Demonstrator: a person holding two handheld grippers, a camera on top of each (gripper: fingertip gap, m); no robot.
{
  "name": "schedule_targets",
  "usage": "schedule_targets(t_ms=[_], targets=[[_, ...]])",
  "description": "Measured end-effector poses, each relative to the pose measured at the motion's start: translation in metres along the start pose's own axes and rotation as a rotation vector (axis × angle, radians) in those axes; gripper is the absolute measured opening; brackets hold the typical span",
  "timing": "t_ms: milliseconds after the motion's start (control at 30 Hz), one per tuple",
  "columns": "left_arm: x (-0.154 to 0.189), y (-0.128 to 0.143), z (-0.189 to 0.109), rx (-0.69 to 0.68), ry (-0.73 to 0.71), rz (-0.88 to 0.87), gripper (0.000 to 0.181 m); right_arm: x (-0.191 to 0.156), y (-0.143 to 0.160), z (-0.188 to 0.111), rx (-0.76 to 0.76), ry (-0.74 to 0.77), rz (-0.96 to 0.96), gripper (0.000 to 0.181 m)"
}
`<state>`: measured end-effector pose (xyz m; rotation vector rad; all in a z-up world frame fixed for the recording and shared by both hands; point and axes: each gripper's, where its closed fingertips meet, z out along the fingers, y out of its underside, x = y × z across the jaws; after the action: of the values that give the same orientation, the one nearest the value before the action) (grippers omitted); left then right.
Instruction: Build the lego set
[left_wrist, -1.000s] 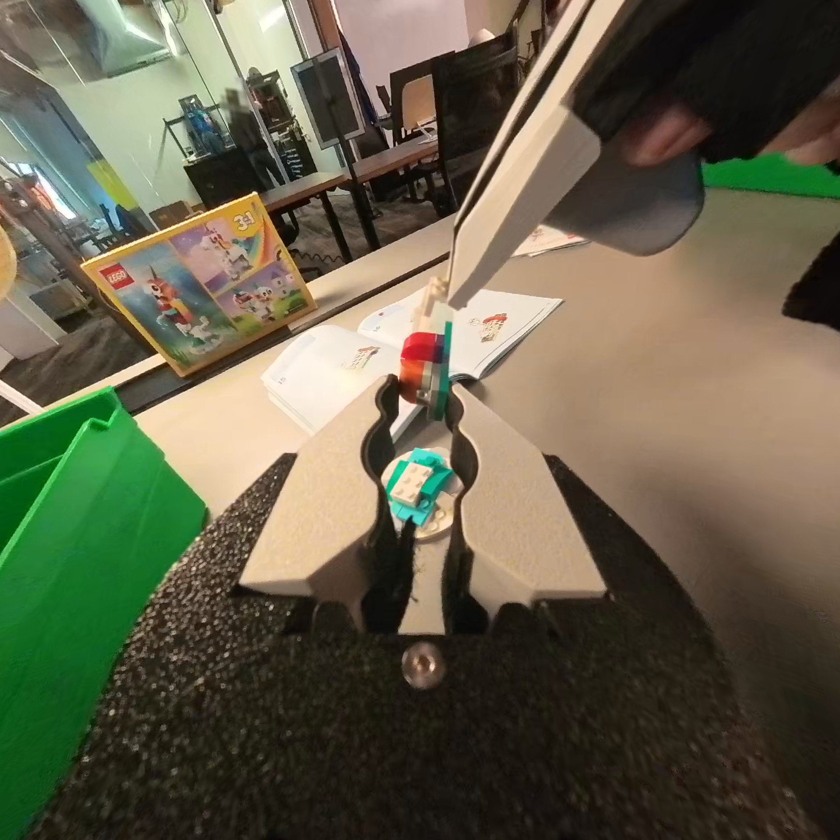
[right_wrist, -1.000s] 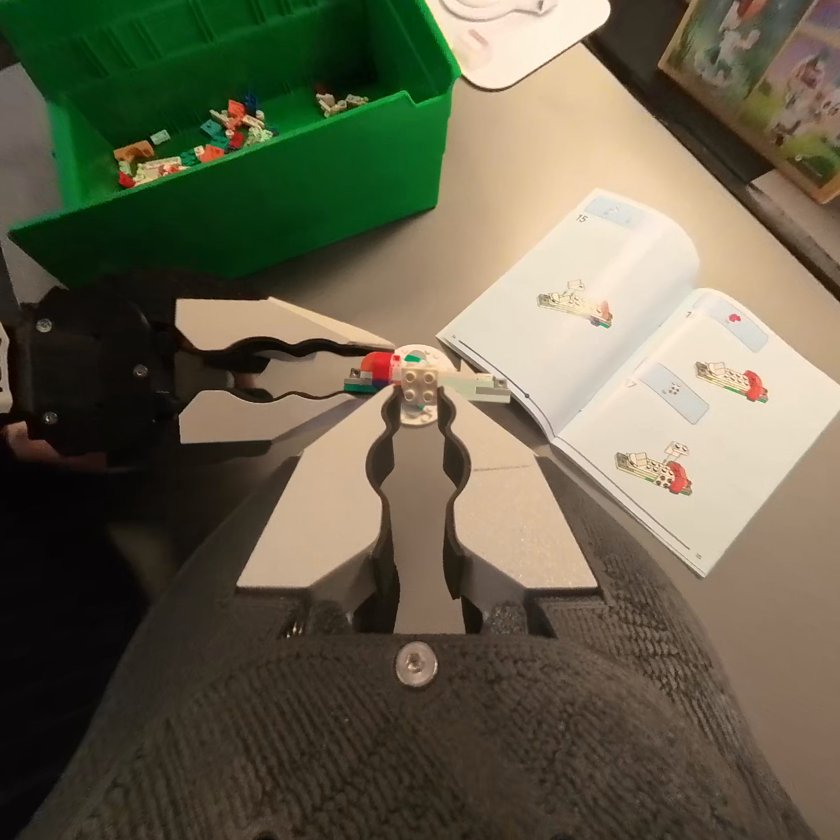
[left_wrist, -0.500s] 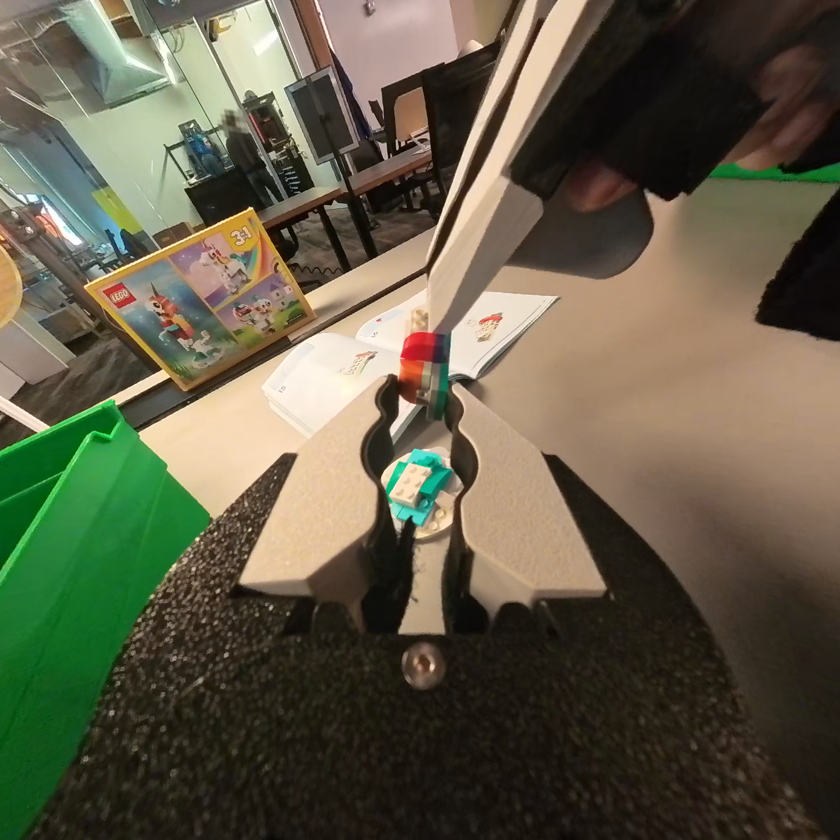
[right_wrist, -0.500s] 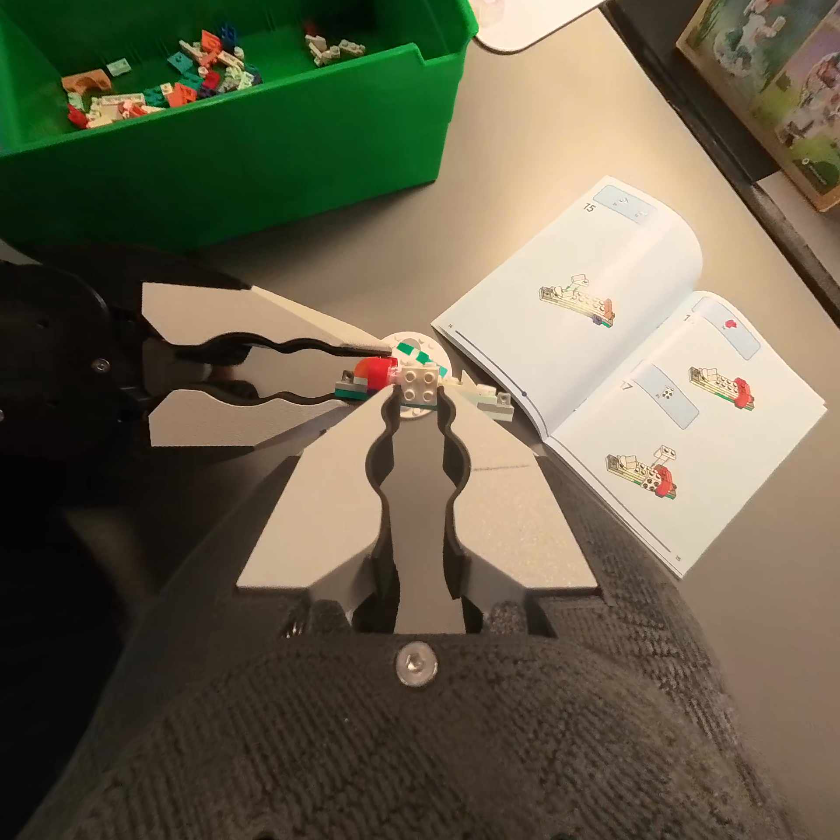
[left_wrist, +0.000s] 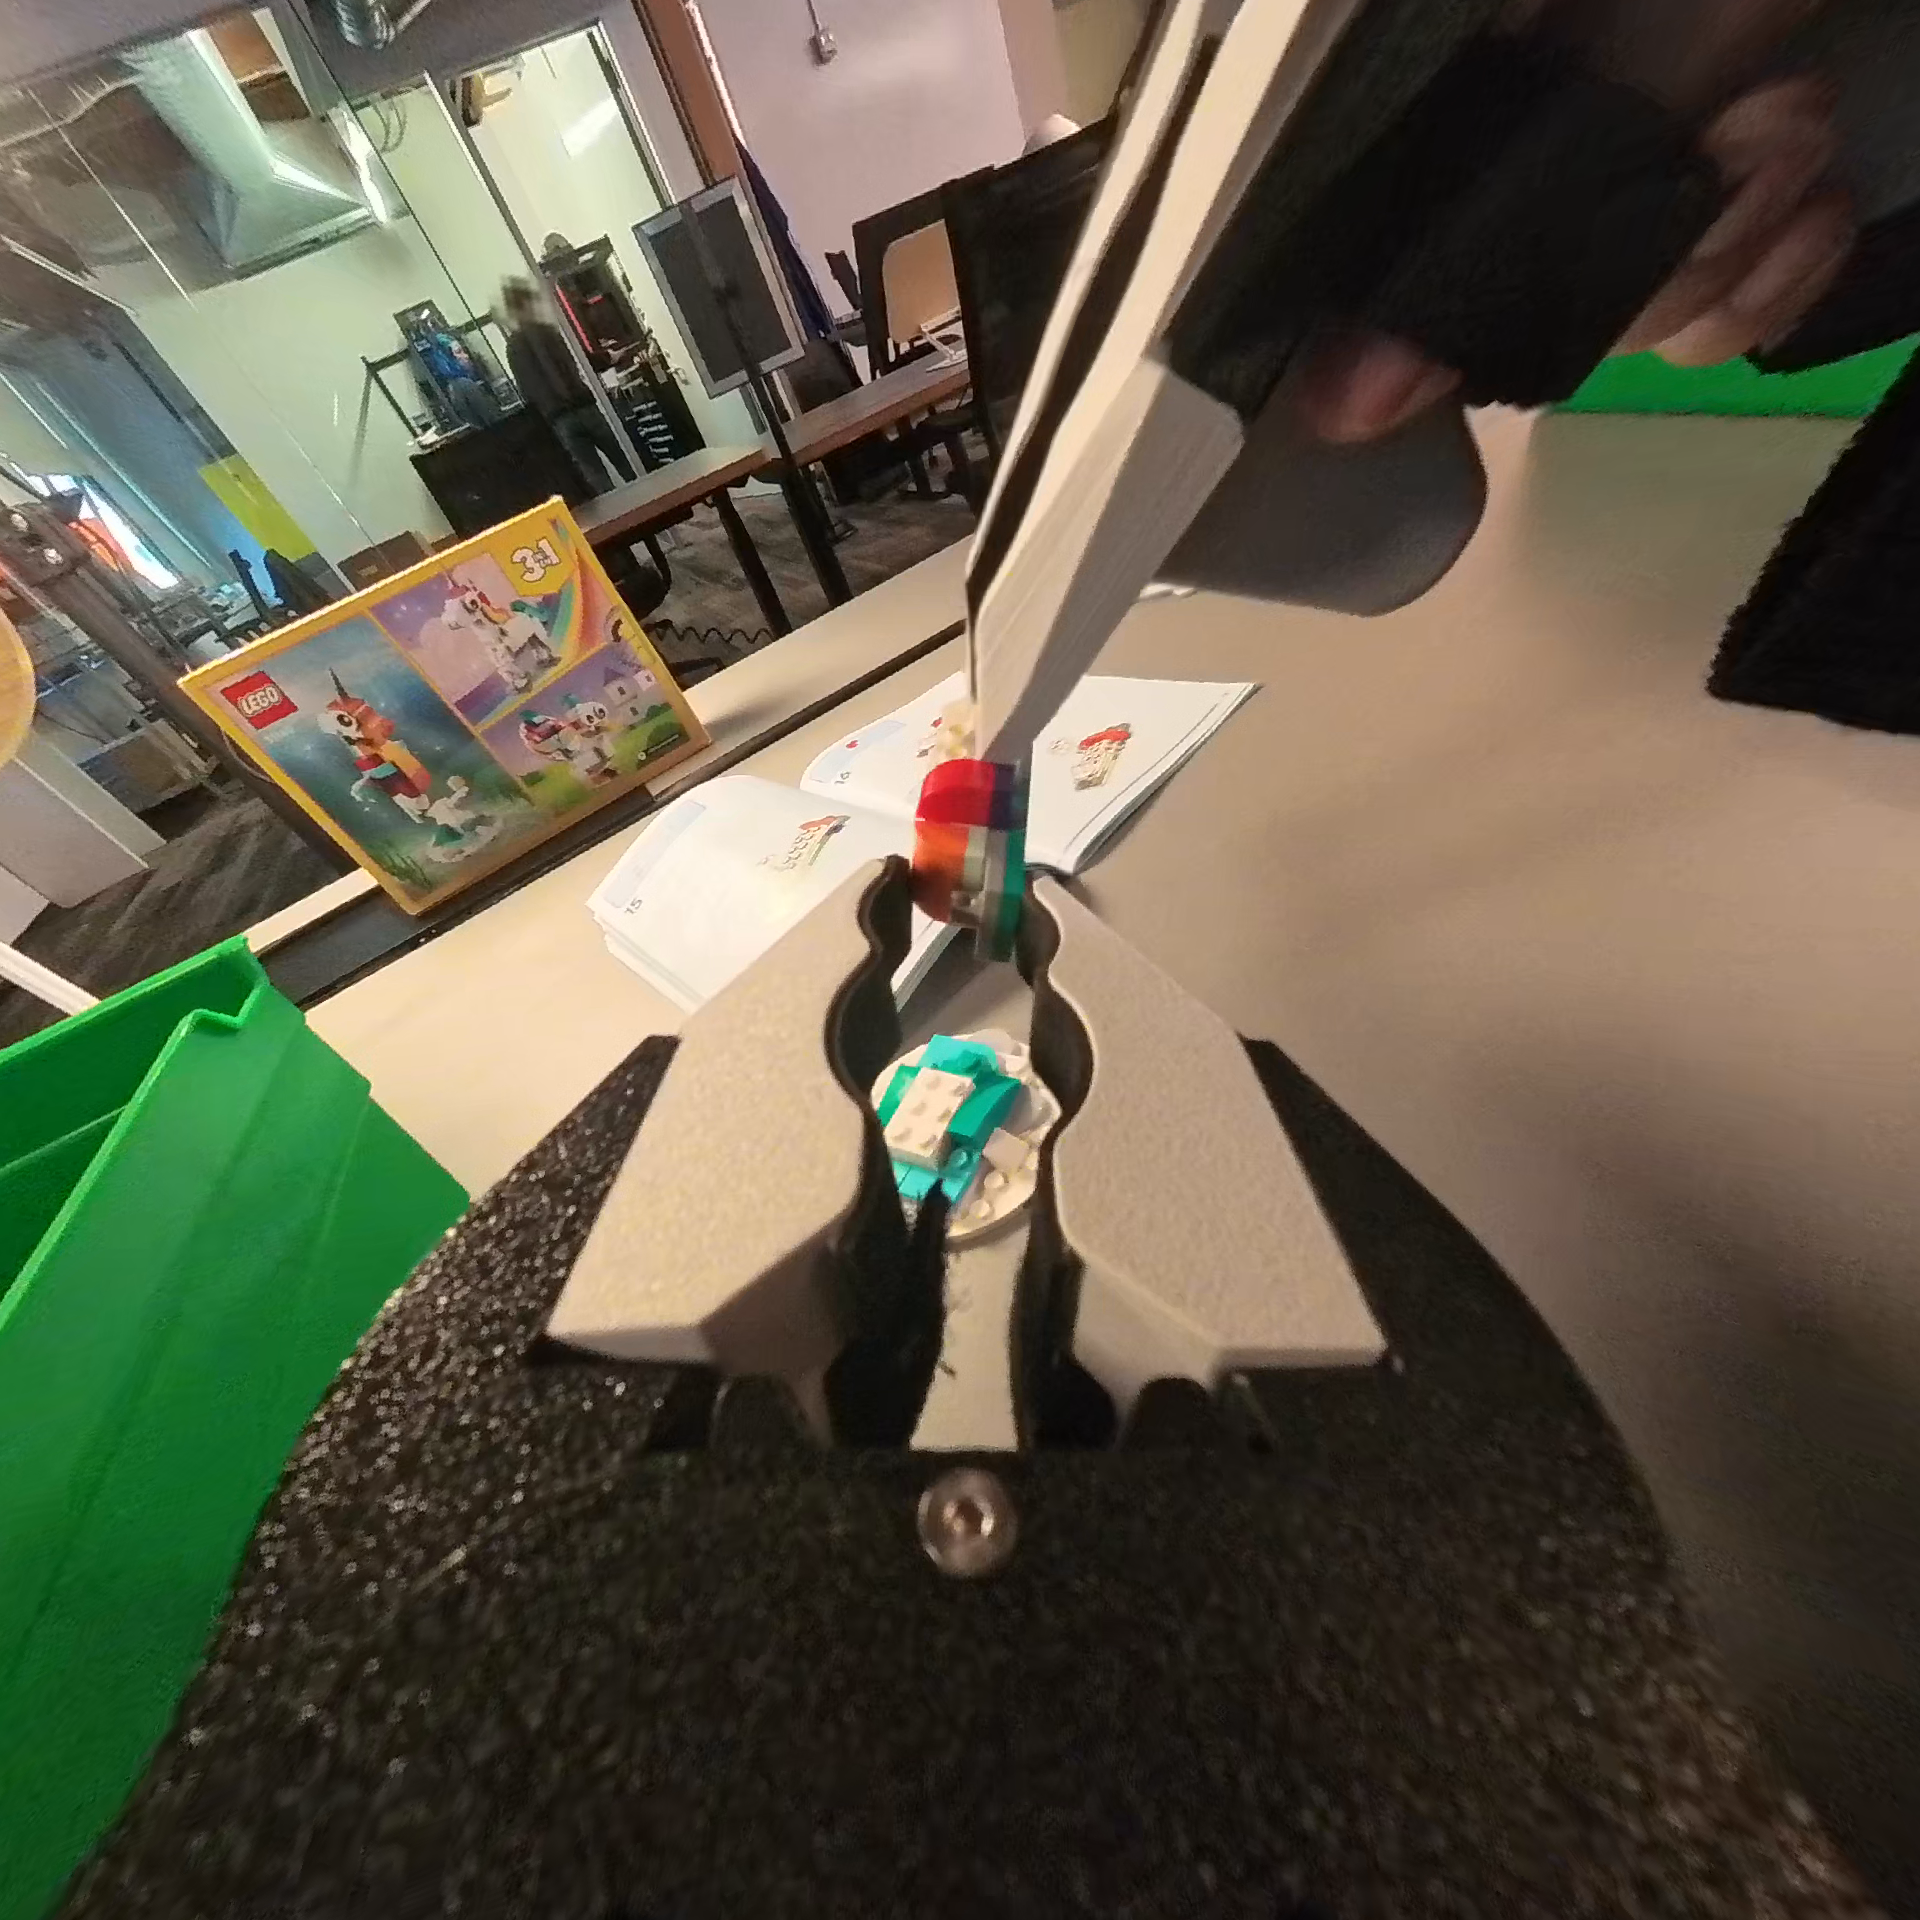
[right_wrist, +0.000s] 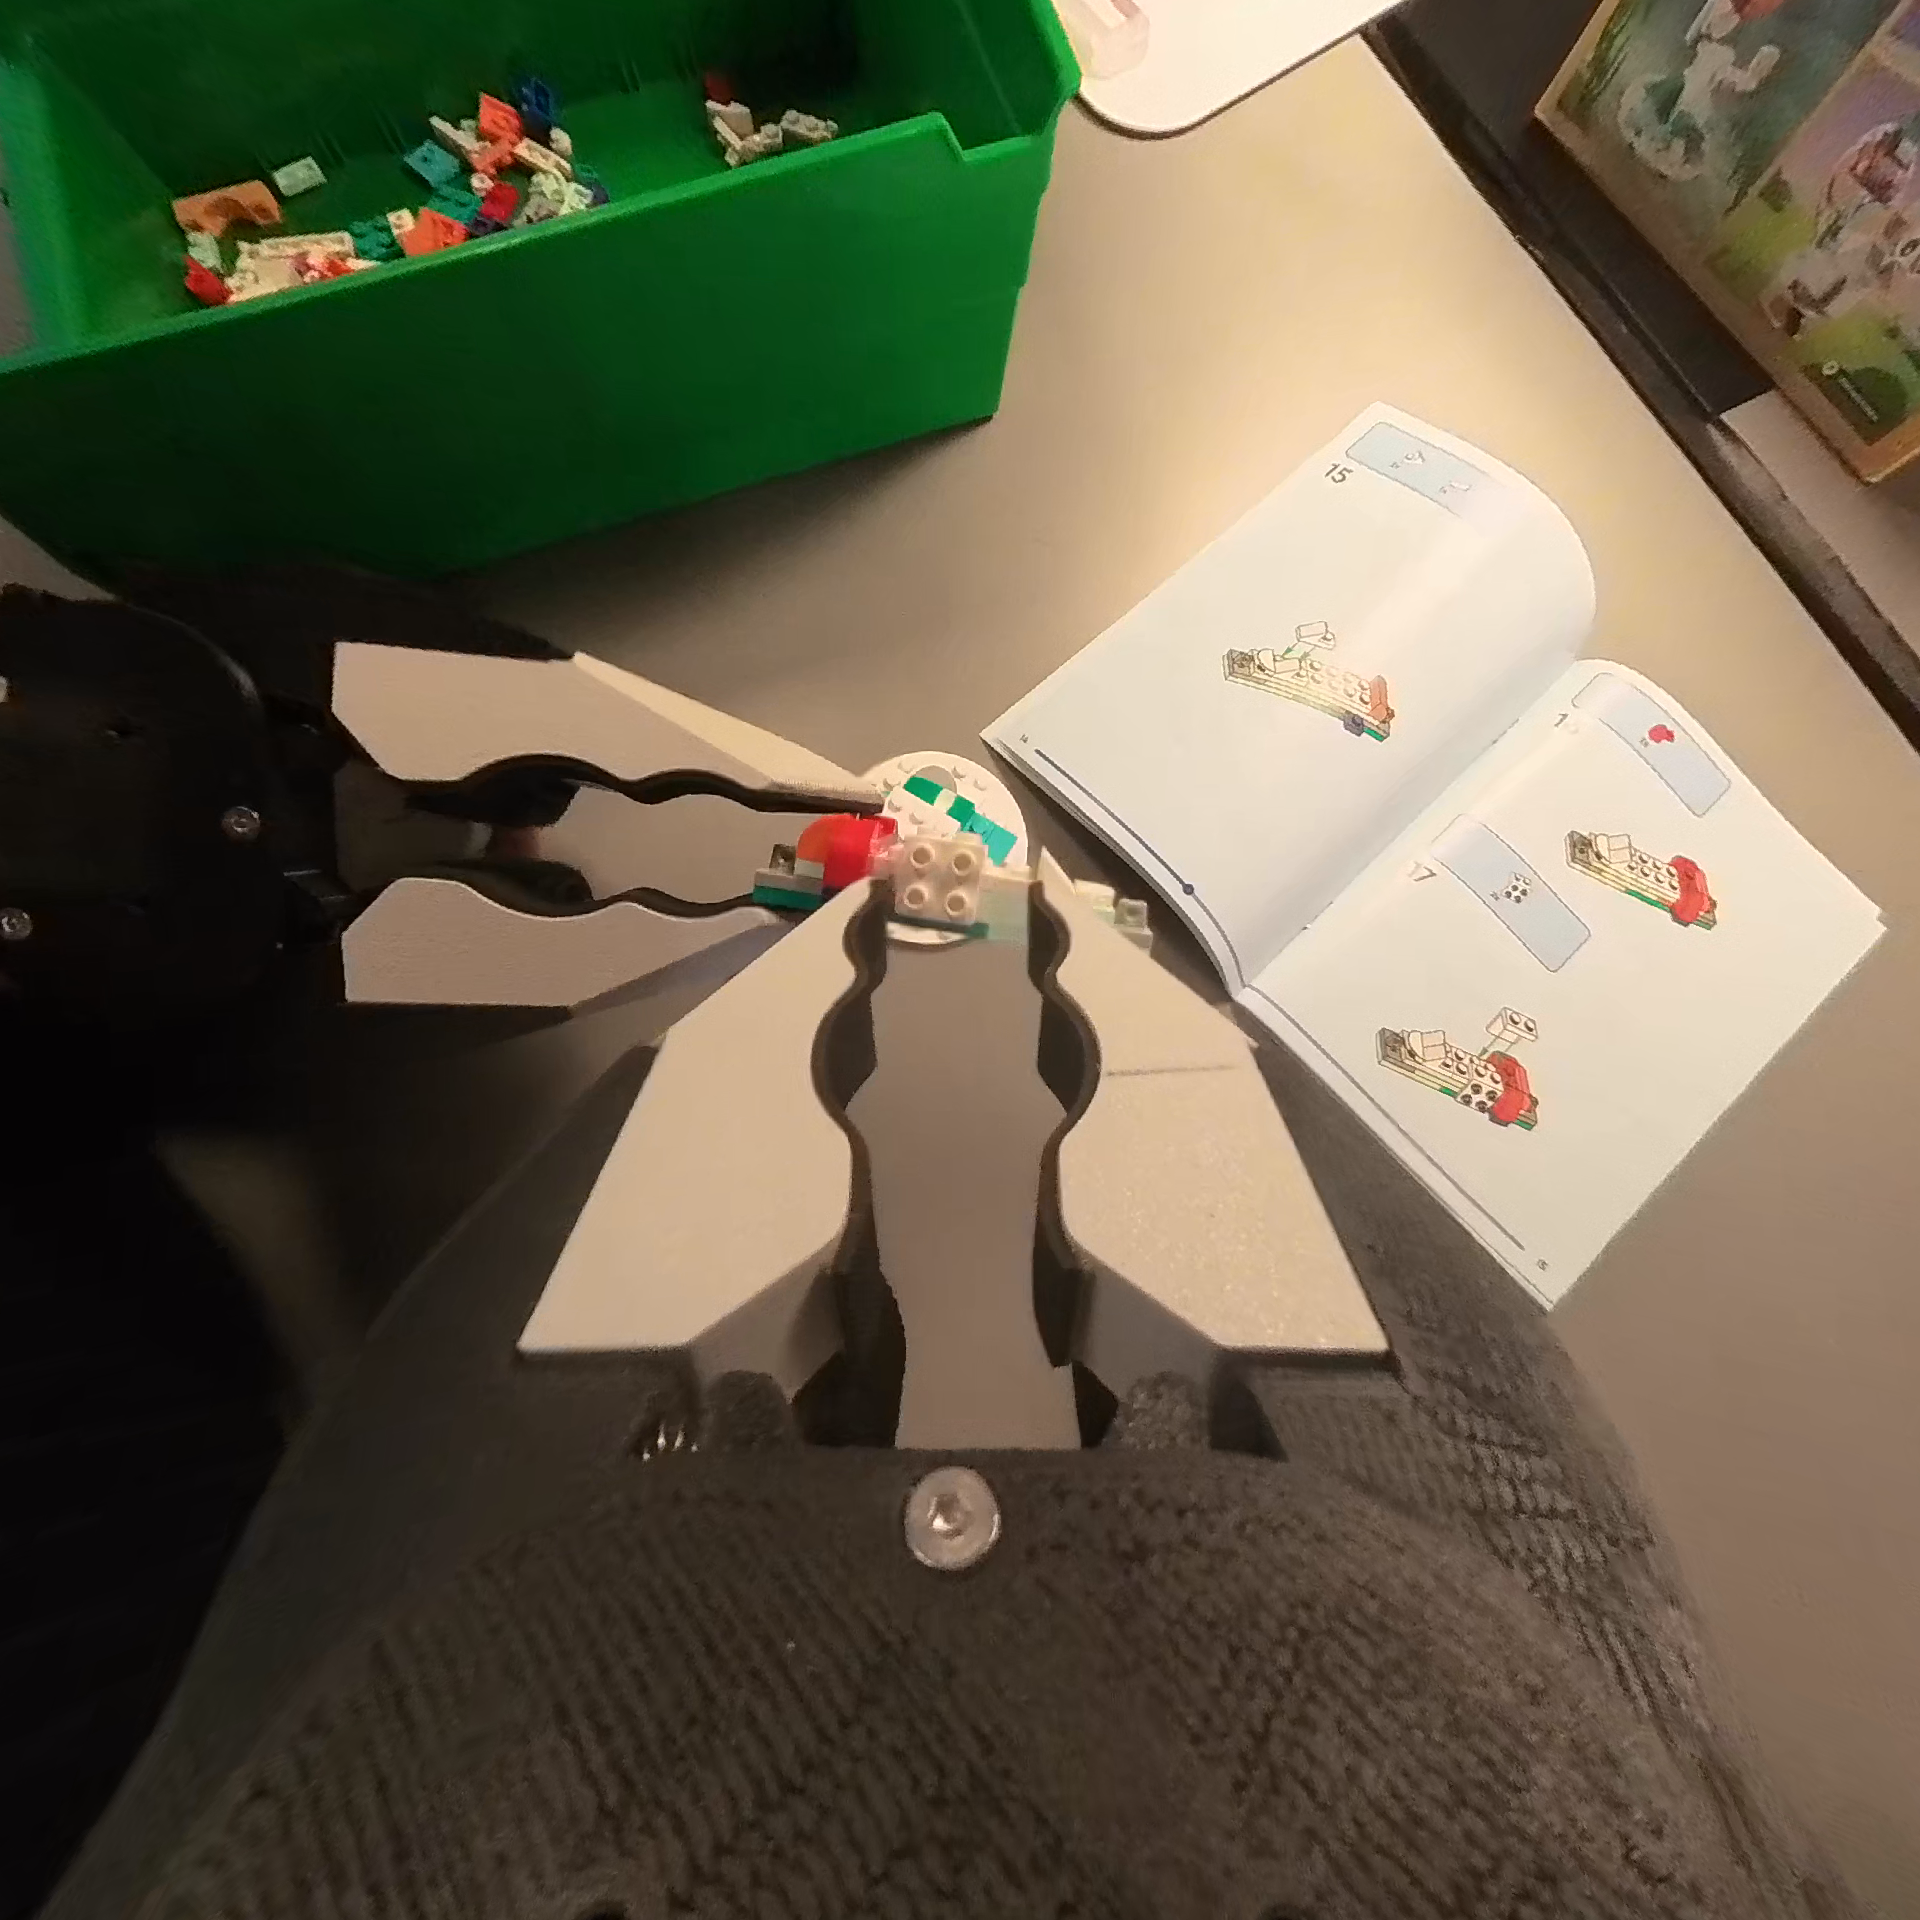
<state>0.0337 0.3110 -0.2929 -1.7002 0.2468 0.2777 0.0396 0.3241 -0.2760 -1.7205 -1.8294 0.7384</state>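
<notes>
- The table is filling most of the right wrist view, running from upper centre to the right edge.
- The bin is sitting at the upper left of that view, with loose bricks lying on its floor; in the left wrist view its wall is taking up the lower left.
- The box is standing upright at centre left of the left wrist view, beyond the table's edge.
- The booklet is lying open at centre right of the right wrist view, just beside the gripper tips.
- The left gripper is pinching the build between its tips at the frame's centre, its jaws standing nearly closed; in the right wrist view it is reaching in from the left.
- The right gripper is gripping a white brick at its tips, jaws narrowly apart, and pressing it against the build; in the left wrist view it is coming down from the upper right, meeting the build's top.
- A disc with teal and white pieces is lying on the table below the left gripper's fingers.
</notes>
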Motion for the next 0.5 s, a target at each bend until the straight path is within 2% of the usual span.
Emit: schedule_targets(t_ms=[100,300,500], targets=[[0.000,0.000,0.000,0.003,0.007,-0.013,0.017,-0.002,-0.001,-0.008,0.052,-0.022,-0.043,0.039],[0.000,-0.008,-0.003,0.053,0.031,-0.065,0.017,-0.028,-0.004,-0.018,0.330,0.011,-0.317,0.061],[0.001,-0.014,-0.006,0.095,0.045,-0.079,0.017,-0.037,0.000,-0.017,0.423,0.024,-0.289,0.071]])
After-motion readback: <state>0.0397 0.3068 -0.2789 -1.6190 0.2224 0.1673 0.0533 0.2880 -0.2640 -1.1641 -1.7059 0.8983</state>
